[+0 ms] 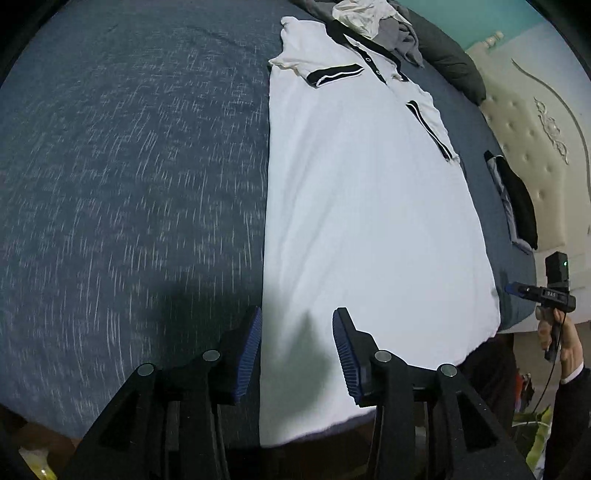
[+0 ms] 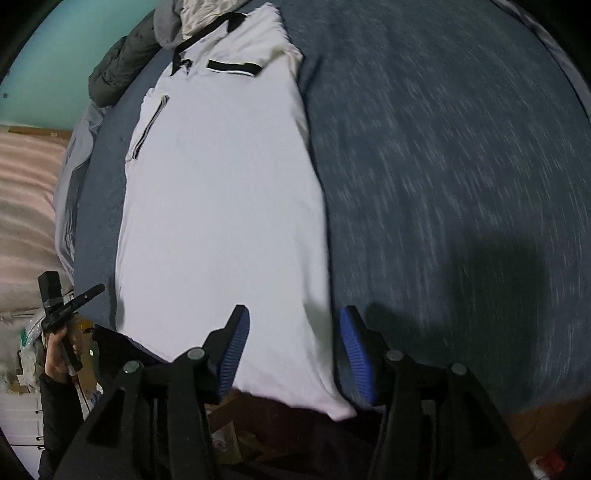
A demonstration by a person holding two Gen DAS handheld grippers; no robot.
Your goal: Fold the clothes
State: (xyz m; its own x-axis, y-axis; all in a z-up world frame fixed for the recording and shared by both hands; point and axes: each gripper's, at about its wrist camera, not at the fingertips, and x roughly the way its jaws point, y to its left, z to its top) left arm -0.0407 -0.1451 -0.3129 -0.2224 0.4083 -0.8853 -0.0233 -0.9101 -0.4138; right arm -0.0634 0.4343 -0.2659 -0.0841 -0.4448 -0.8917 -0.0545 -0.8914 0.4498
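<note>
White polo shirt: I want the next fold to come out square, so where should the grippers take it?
By the two bottom hem corners of the white polo shirt, approached from the near bed edge: sleeves are already folded in, and the hem lies flat nearest both open grippers.

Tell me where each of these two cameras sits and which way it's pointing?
Left wrist: sits on the left gripper, looking along its open fingers up the white polo shirt from its hem; the person's other hand shows at right.
Right wrist: sits on the right gripper, facing the same way over the hem's other corner; the opposite hand shows at left.
Shared: both see the shirt, the blue bedcover and the clothes pile beyond the collar.
</note>
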